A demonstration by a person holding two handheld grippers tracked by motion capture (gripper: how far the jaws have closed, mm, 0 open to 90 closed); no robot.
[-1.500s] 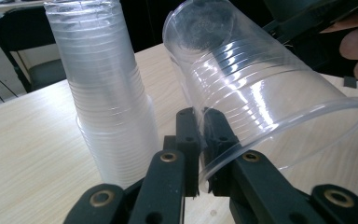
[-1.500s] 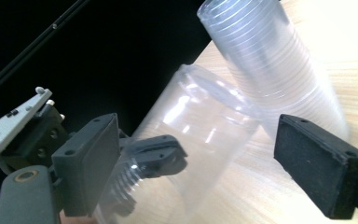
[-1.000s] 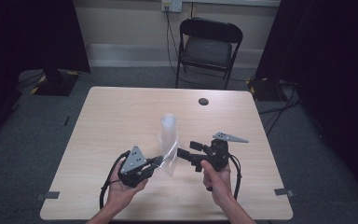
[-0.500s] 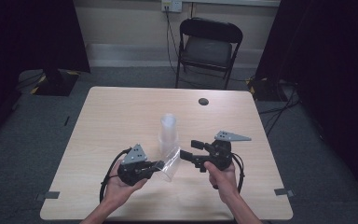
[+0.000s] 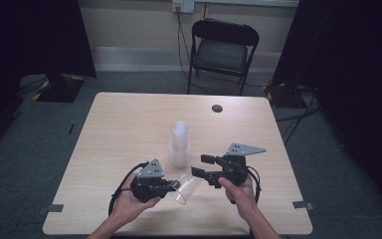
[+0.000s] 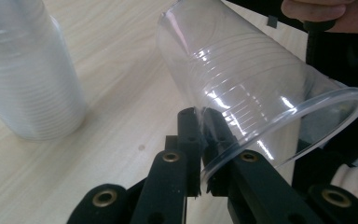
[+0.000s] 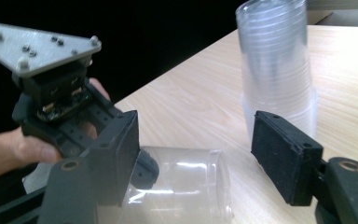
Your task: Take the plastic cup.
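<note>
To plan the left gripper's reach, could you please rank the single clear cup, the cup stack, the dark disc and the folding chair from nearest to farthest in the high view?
From the left gripper:
1. Clear cup, clamped in it.
2. Cup stack, mid-table.
3. Dark disc, far edge.
4. Folding chair, beyond the table.

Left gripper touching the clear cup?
Touching. The left gripper view shows the left gripper with its fingers pinching the rim wall of the clear cup.

Single cup drawn clear of the stack as right jaws narrow

The clear cup (image 5: pixel 185 188), pinched at its rim by the left gripper (image 5: pixel 175 185), now lies tipped low over the table, away from the stack of cups (image 5: pixel 179 144) it leaned against a second ago. The right gripper's (image 5: pixel 203 166) jaws have just been closing, nothing pressed between them.
</note>
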